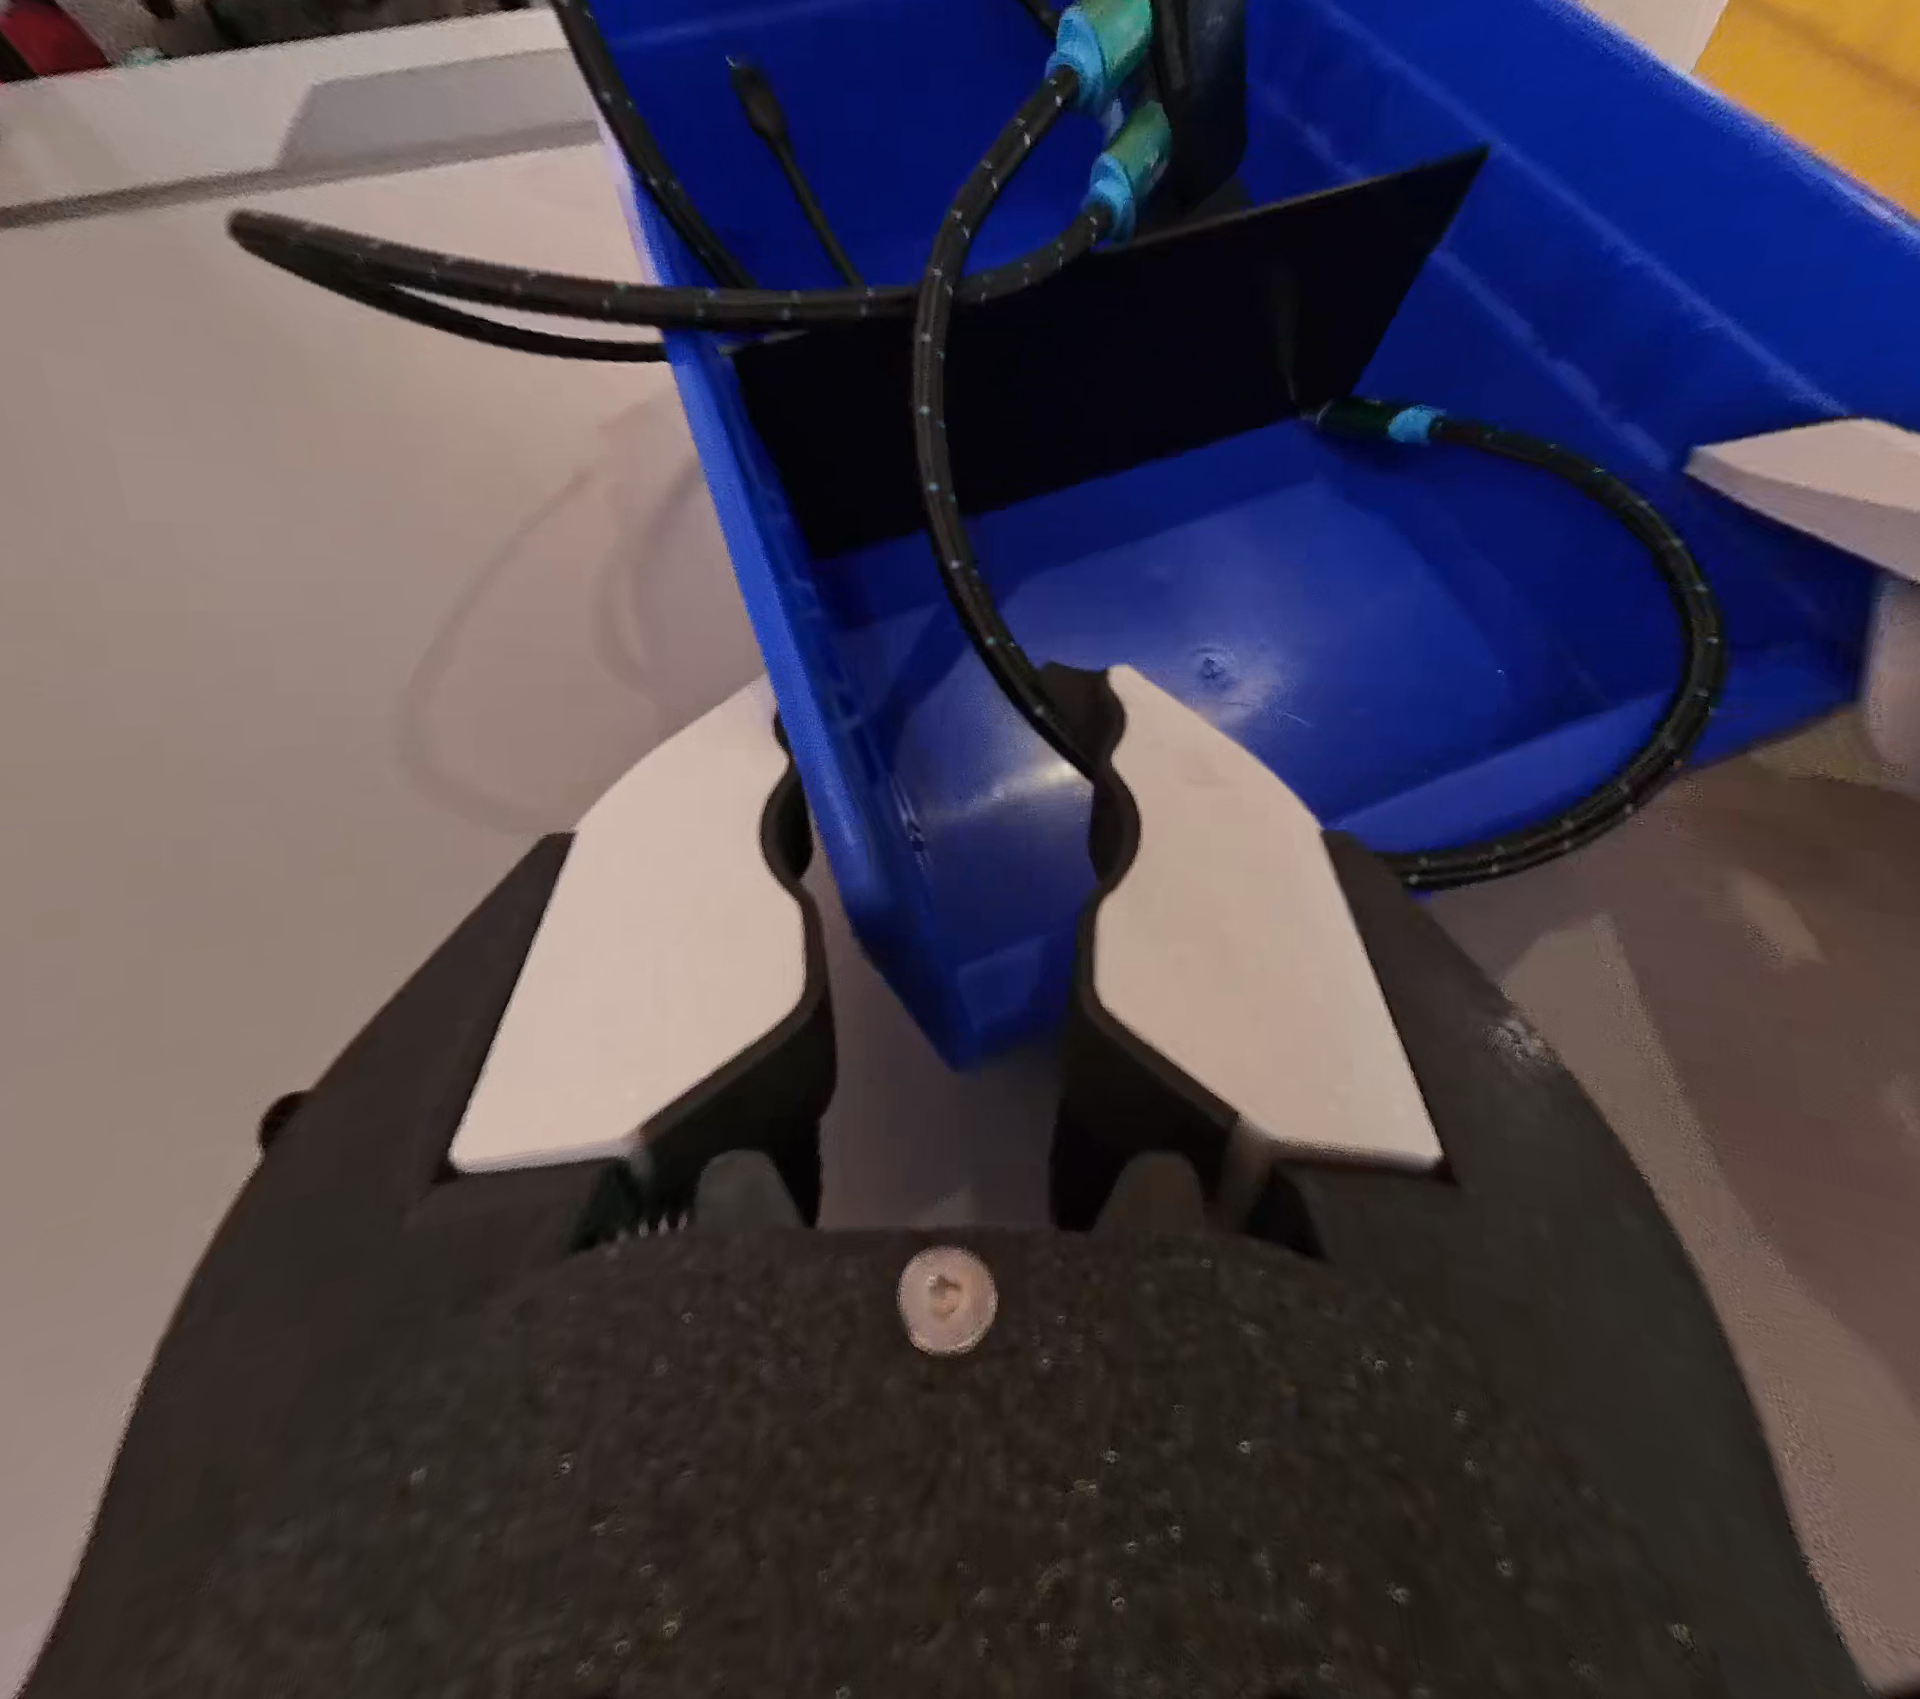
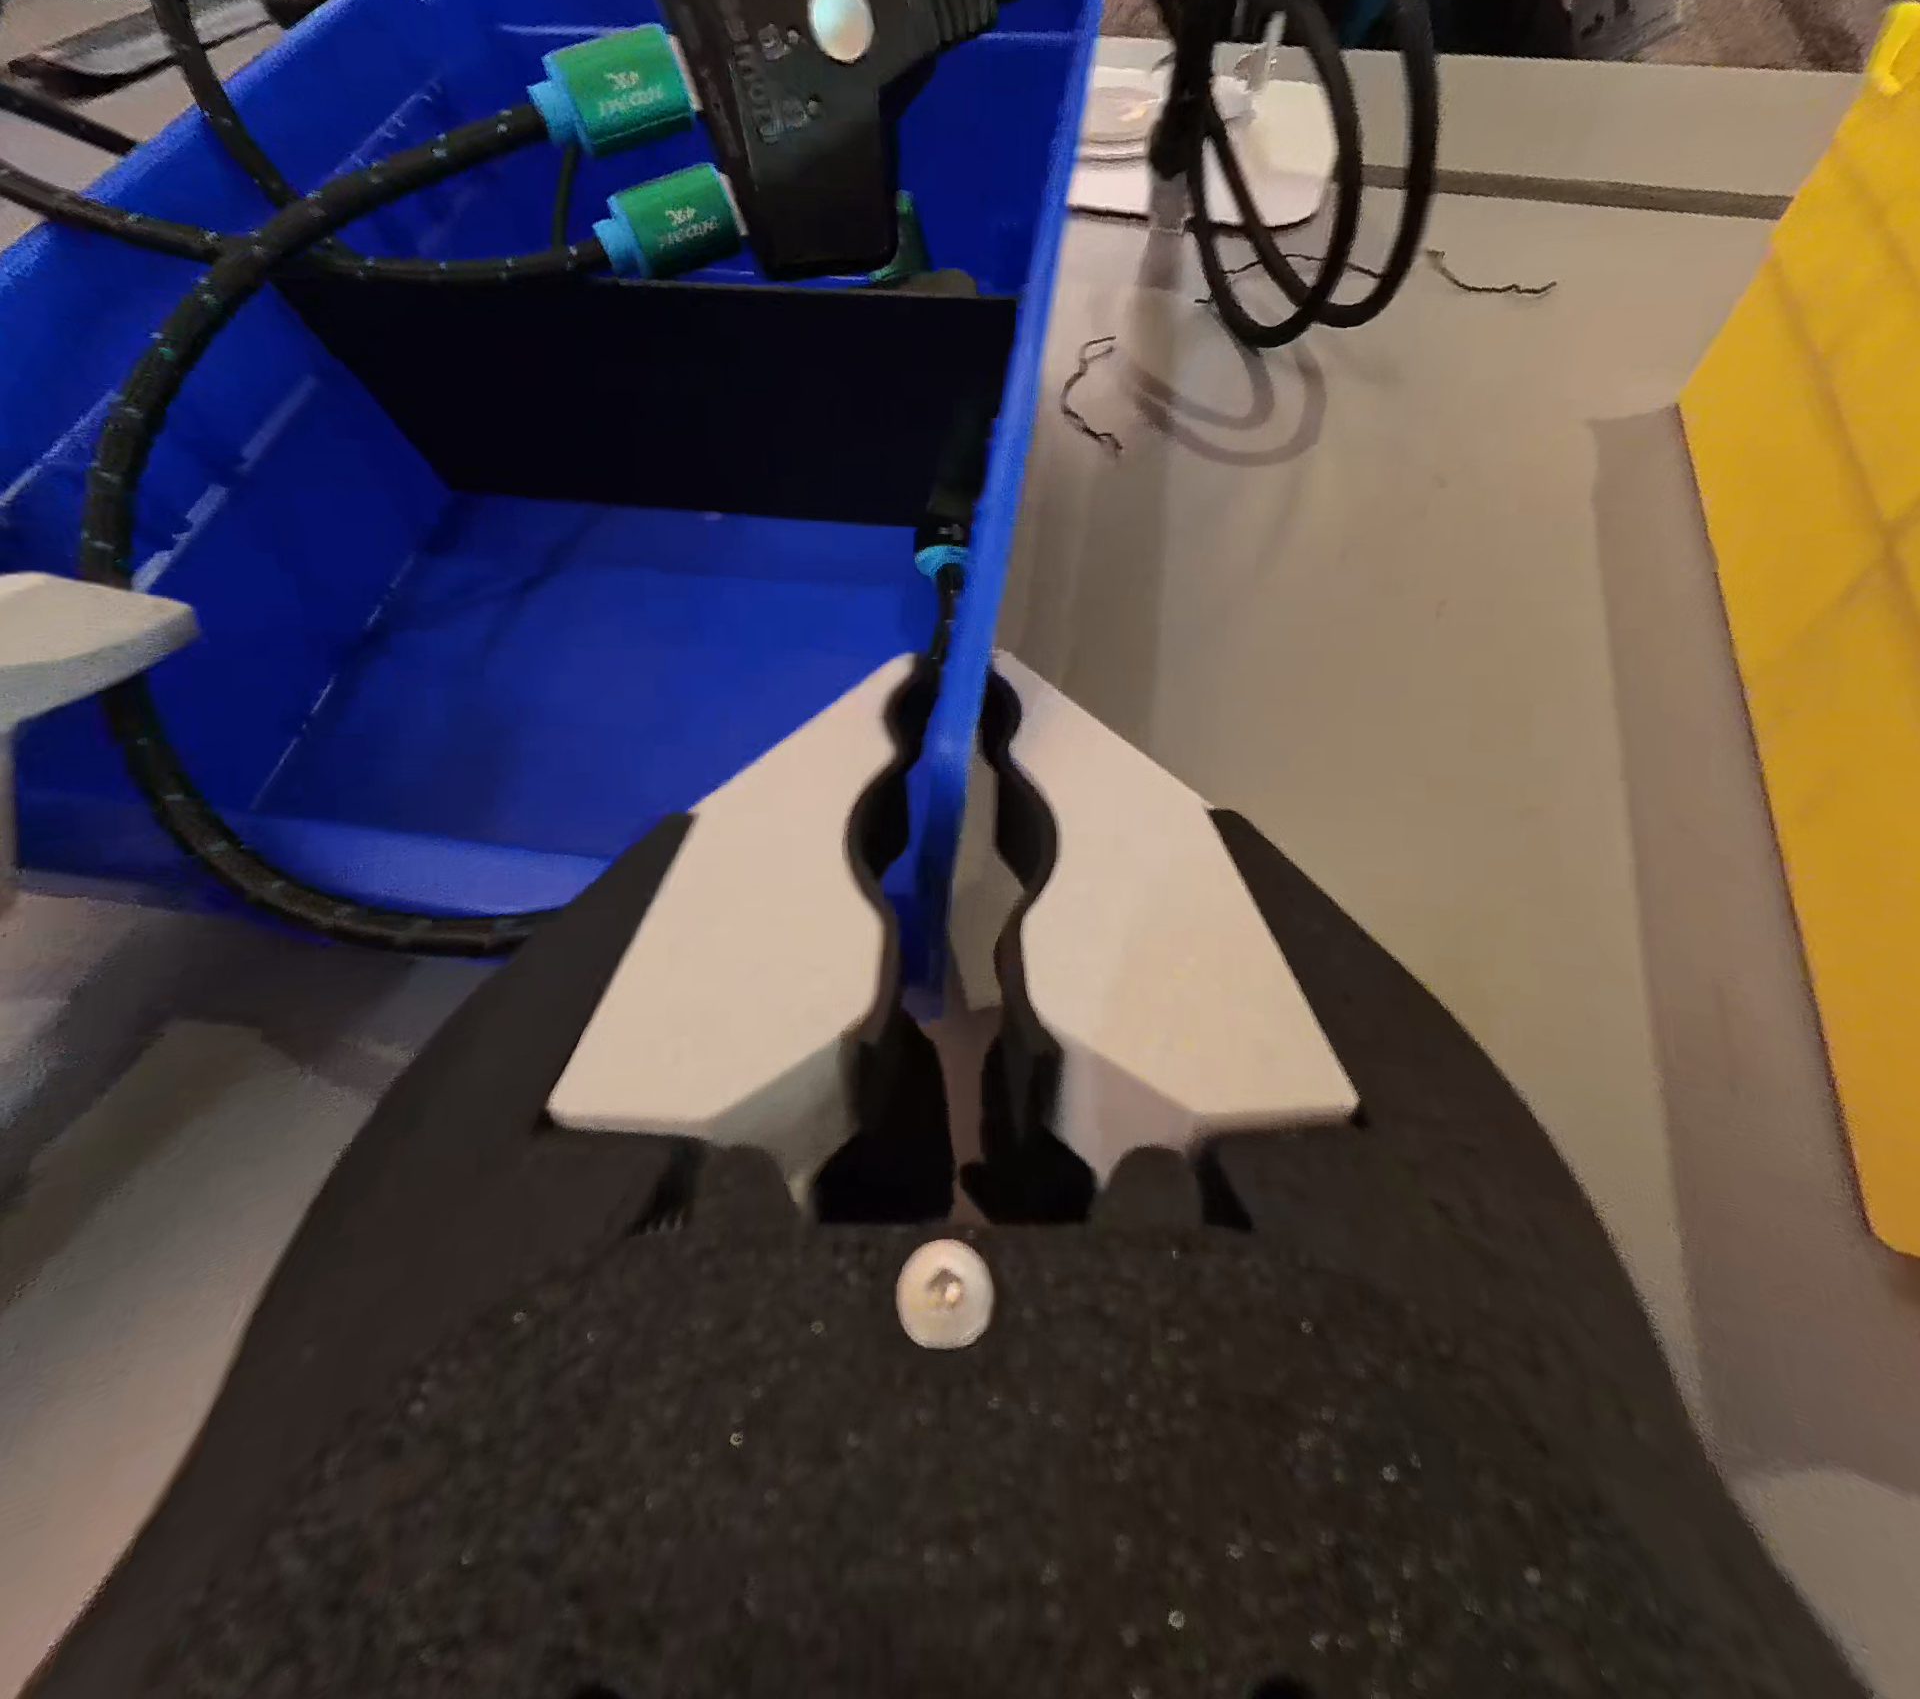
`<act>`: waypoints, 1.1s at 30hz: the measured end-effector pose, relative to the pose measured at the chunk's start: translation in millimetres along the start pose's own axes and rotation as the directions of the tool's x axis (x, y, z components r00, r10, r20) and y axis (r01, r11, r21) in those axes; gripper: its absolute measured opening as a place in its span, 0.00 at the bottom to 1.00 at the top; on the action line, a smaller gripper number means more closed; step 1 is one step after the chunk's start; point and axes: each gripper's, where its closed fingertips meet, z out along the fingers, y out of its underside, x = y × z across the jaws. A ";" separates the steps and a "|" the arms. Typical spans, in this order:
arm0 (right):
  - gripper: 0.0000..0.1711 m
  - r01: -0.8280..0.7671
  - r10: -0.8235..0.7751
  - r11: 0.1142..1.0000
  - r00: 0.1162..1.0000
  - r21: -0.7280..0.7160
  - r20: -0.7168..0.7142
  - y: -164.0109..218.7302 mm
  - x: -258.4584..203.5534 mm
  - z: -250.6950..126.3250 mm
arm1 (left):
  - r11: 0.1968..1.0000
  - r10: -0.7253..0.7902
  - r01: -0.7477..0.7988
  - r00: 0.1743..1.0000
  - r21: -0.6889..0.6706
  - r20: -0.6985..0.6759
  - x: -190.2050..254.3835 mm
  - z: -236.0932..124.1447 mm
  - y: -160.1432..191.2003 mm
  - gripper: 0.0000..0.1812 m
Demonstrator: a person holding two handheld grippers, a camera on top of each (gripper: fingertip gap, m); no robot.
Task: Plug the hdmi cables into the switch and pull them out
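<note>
Both grippers clamped across opposite walls of the blue bin (image 1: 1558,122), cables plugged in.

Left gripper (image 1: 935,745) pinching the bin's left wall at 6 o'clock, a braided cable pressed against its right finger; right gripper (image 2: 951,693) clenched on the right wall. Black switch (image 2: 800,60) propped upright at 12 o'clock behind the black divider (image 2: 665,382), with two green HDMI plugs (image 2: 613,91) seated in its side. Third plug (image 2: 948,527) lying loose by the right wall, seemingly unplugged. Yellow bin (image 2: 1818,610) at 3 o'clock.
</note>
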 end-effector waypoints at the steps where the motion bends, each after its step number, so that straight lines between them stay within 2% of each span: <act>1: 0.03 0.016 -0.016 1.000 1.000 0.006 -0.009 0.1 2.0 -1.1 | 1.000 0.012 -0.012 1.000 0.013 0.022 -3.0 1.4 -0.6 0.24; 4: 0.02 0.044 -0.044 0.999 0.997 0.002 -0.056 1.8 5.8 -6.4 | 1.000 -0.020 0.020 1.000 0.021 0.017 -12.8 2.8 -2.7 0.07; 8: 0.02 0.034 -0.033 0.999 0.993 0.005 -0.114 6.0 4.2 -18.4 | 0.999 -0.002 0.004 1.000 0.042 -0.031 -11.0 -1.9 -3.8 0.06; 12: 0.01 0.010 -0.004 0.999 0.989 0.036 -0.150 4.3 -3.6 -42.6 | 0.993 0.015 -0.009 0.999 0.119 -0.050 -9.0 -24.1 -14.1 0.05; 17: 0.02 0.040 -0.004 0.984 0.979 0.171 -0.205 -29.6 -23.1 -77.4 | 0.960 0.061 -0.042 0.996 0.277 -0.060 -23.1 -59.8 -48.2 0.04; 21: 0.02 0.105 -0.040 0.951 0.975 0.291 -0.218 -74.5 -64.0 -88.5 | 0.922 0.061 -0.057 0.998 0.384 0.004 -66.6 -90.5 -76.5 0.05; 25: 0.02 0.135 -0.082 0.919 0.985 0.371 -0.155 -126.5 -126.5 -79.6 | 0.902 0.003 -0.032 0.998 0.431 0.068 -136.1 -126.9 -105.9 0.04; 29: 0.02 0.104 -0.099 0.921 0.995 0.375 -0.034 -159.1 -194.1 -50.4 | 0.926 0.003 -0.066 0.986 0.372 0.166 -206.4 -150.7 -114.2 0.04; 33: 0.02 0.069 -0.090 0.946 0.995 0.316 0.053 -162.8 -246.4 -5.3 | 0.957 0.021 -0.087 0.972 0.276 0.234 -265.8 -143.3 -105.2 0.04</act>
